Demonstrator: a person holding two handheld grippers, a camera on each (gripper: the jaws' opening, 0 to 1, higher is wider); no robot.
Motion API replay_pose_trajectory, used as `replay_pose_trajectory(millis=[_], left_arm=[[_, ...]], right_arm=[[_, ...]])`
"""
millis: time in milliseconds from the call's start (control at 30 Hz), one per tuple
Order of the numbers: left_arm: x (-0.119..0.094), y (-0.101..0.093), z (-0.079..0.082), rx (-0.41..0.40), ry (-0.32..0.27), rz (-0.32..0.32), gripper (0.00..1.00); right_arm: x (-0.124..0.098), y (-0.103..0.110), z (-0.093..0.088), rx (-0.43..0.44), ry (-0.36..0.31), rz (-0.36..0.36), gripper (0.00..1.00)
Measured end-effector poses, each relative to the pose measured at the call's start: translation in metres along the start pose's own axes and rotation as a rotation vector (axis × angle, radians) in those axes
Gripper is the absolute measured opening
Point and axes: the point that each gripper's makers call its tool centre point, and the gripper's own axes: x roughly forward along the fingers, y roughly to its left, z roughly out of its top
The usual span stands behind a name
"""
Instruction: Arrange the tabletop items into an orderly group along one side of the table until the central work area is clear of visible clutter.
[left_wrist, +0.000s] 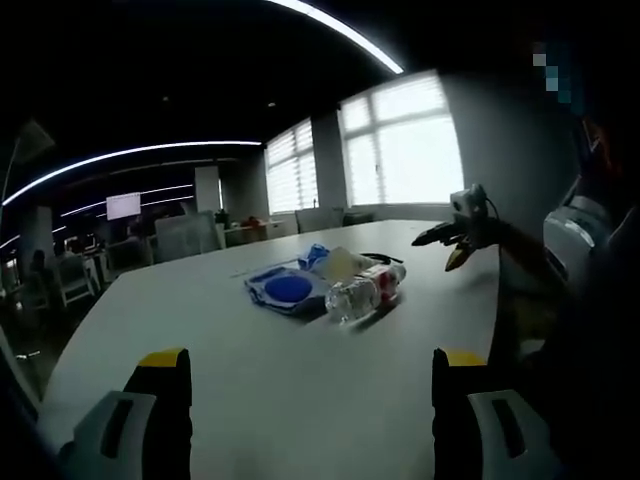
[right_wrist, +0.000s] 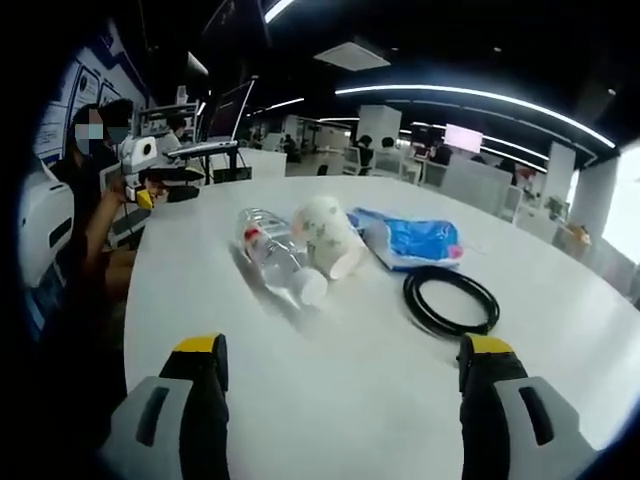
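- Where the smooth white table curves through the right gripper view, four things lie bunched together near its middle.
- A clear plastic bottle lies on its side, ribbed, with a red-and-white label and a white cap toward the camera.
- Touching it on the right lies a white paper cup, tipped over, its open mouth toward the camera and faint print on its wall.
- Behind the cup sits a crinkled blue plastic packet, glossy and flat.
- A coil of thin black cable lies just beside the packet, forming a rough ring on the bare surface.
- The right gripper hovers over the table's near part with its yellow-tipped black jaws spread wide and nothing between them.
- In the left gripper view, the left gripper likewise stands wide apart and empty above the table's edge.
- There the bottle, the blue packet and the pale cup appear from the opposite side, still in one tight cluster.
- A person sits at the table's rim.
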Motion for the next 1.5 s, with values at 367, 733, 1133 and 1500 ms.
replay_pose_trajectory(millis=[367, 733, 1133, 1500], left_arm=[[0.001, -0.003, 0.000, 0.001, -0.004, -0.006, 1.00], [0.003, -0.006, 0.000, 0.002, -0.007, -0.017, 0.99], [0.010, -0.011, -0.001, -0.004, -0.009, -0.043, 0.97], [0.016, -0.015, 0.003, -0.001, -0.022, -0.064, 0.94]], right_arm=[[0.008, 0.006, 0.005, -0.012, -0.005, 0.031, 0.89], [0.016, 0.016, 0.011, -0.025, -0.010, 0.070, 0.84], [0.024, 0.022, 0.015, -0.034, -0.012, 0.098, 0.79], [0.028, 0.025, 0.018, -0.043, -0.018, 0.115, 0.73]])
